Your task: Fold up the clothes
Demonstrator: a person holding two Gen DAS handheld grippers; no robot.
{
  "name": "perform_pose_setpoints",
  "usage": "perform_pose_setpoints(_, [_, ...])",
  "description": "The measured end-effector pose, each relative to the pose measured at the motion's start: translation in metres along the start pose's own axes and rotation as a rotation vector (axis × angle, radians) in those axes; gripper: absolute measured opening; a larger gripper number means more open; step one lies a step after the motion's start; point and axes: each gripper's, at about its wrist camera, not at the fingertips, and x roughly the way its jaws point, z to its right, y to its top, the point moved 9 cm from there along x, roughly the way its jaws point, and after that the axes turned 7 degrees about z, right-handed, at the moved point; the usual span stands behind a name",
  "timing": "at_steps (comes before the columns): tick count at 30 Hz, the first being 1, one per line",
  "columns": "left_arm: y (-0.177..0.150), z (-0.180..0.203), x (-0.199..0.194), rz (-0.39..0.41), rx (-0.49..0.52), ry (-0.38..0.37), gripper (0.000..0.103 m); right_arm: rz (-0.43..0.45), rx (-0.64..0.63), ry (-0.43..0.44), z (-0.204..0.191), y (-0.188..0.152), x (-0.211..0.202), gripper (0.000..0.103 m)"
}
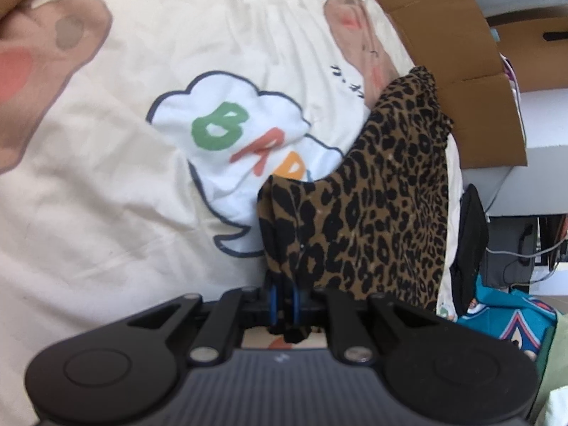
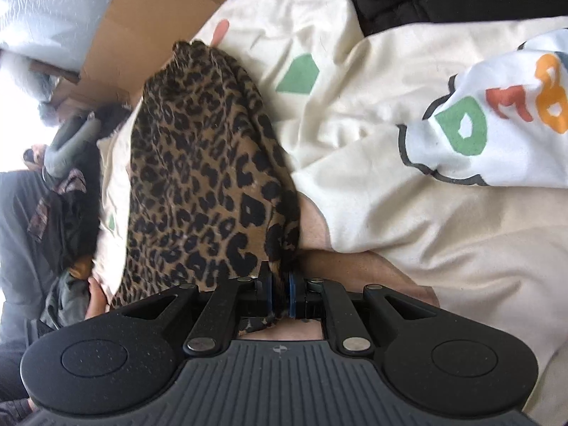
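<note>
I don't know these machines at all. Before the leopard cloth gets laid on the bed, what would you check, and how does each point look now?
1. Left claw shut on the leopard-print garment: ok.
2. Right claw shut on the same garment: ok, though the jaws look slightly apart.
3. Garment hanging between the two claws, not bunched into a ball: ok.
4. Landing spot on the cream cartoon bedsheet free of other clothes: ok in the left view.
5. Garment's far end clear of the cardboard box: cannot tell.
6. Edges of the garment lined up for a fold: cannot tell.
</note>
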Motion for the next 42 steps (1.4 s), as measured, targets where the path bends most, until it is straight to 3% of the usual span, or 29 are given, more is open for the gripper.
perform_pose_setpoints(4, [-0.001,-0.002,0.003,0.005,-0.006,-0.001,0.009,-0.016,-0.001,0.019,0.002,0.001,0.007,0.014])
perform_pose_setpoints(7, [0.0,-0.002,0.004,0.009,-0.008,-0.004,0.009,-0.031,-0.024,0.031,0.0,0.004,0.014,0.027])
perform_pose_setpoints(10, [0.001,-0.002,0.004,0.006,-0.005,-0.002,0.009,-0.054,-0.051,0.034,-0.004,0.006,0.02,0.027])
perform_pose_setpoints(13, [0.0,-0.002,0.003,-0.025,-0.016,0.032,0.009,-0.072,-0.078,0.037,-0.013,0.008,0.016,0.005])
perform_pose_setpoints(23, [0.019,0.03,-0.05,-0.014,-0.032,0.042,0.009,-0.063,-0.128,0.075,-0.059,0.017,-0.025,0.004])
perform_pose_setpoints(31, [0.01,0.051,-0.1,-0.01,-0.058,0.072,0.009,-0.097,-0.231,0.133,-0.101,0.008,-0.061,0.004])
perform_pose_setpoints(37, [0.001,0.056,-0.13,-0.015,-0.023,0.079,0.009,-0.142,-0.244,0.15,-0.095,-0.008,-0.087,0.005])
perform_pose_setpoints(42, [-0.009,0.054,-0.129,-0.041,-0.021,0.093,0.009,-0.154,-0.239,0.173,-0.088,-0.015,-0.098,0.005])
